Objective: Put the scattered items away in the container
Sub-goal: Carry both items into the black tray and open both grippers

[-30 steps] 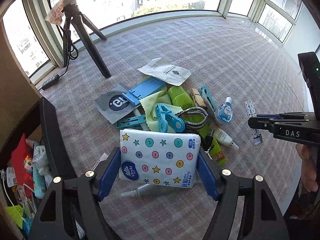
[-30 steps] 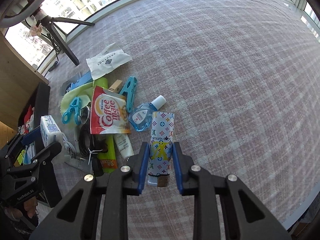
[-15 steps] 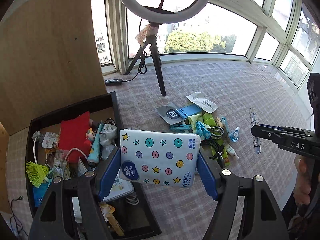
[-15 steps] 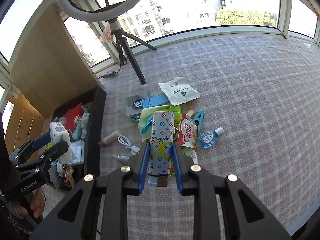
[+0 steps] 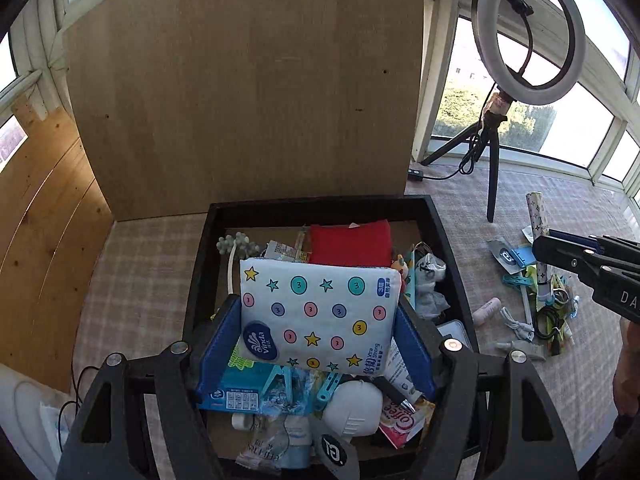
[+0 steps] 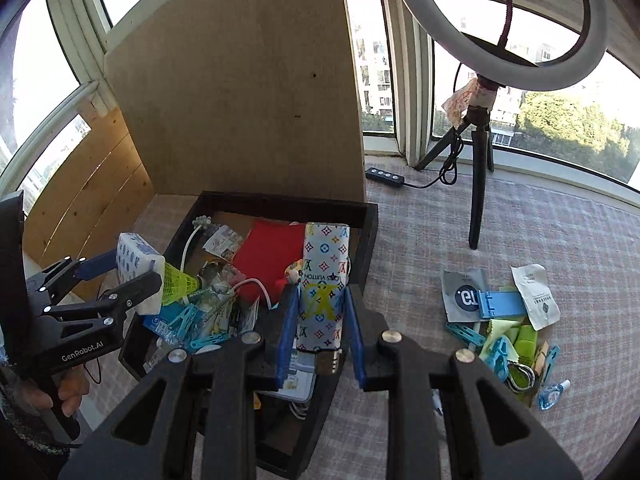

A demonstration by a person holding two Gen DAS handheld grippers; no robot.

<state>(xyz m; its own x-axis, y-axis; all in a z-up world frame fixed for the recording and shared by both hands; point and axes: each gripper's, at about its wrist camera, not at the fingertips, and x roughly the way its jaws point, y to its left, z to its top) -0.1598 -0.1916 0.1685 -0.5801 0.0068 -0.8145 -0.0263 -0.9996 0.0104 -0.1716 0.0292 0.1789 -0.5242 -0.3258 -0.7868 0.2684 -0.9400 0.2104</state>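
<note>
Now tissue pack (image 5: 318,316), patterned tube (image 6: 323,286) over black box (image 5: 450,240).

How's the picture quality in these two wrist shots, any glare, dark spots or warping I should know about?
Left wrist view: windows blown out white, wooden board edges bowed by the fisheye, the tissue pack sharp and evenly lit, the black container interior shadowed. Right wrist view: sky glare behind the ring light, low sun warming the trees, the patterned tube crisp, corners vignetted black.
</note>
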